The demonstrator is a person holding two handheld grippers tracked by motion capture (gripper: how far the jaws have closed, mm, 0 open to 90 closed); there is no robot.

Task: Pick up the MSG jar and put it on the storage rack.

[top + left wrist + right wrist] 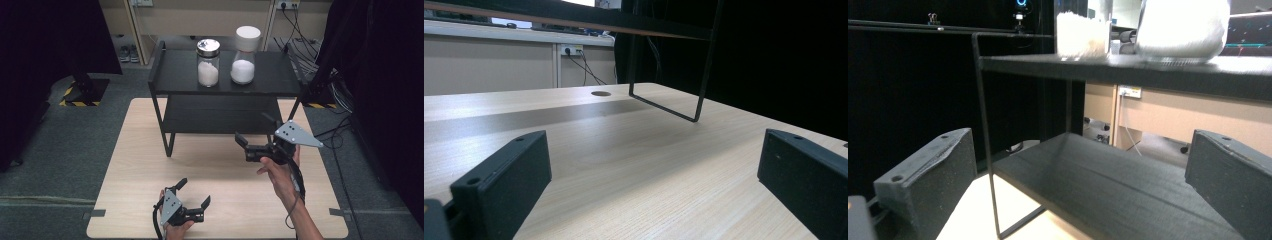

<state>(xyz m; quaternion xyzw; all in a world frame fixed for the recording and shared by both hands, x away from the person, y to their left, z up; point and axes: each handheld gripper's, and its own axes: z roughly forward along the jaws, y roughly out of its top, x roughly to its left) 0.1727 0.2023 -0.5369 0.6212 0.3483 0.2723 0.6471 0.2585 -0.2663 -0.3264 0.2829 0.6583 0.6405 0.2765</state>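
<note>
A black two-tier shelf (180, 75) stands at the far side of the wooden table (135, 165). Two glass jars partly filled with white powder sit on its top tier: a silver-lidded jar (208, 62) on the left and a white-lidded jar (245, 55) on the right. My right gripper (255, 130) is open, held above the table just in front of the shelf's right half. In the right gripper view it (1080, 180) faces the lower tier (1113, 185), with both jars (1083, 35) above. My left gripper (193, 192) is open and empty, low near the table's front edge.
The shelf's thin black leg frame (696, 100) rests on the table ahead of the left gripper (654, 185). A round cable hole (600, 93) lies in the tabletop beyond. Dark curtains flank the table, and cables lie on the floor at the back right (305, 55).
</note>
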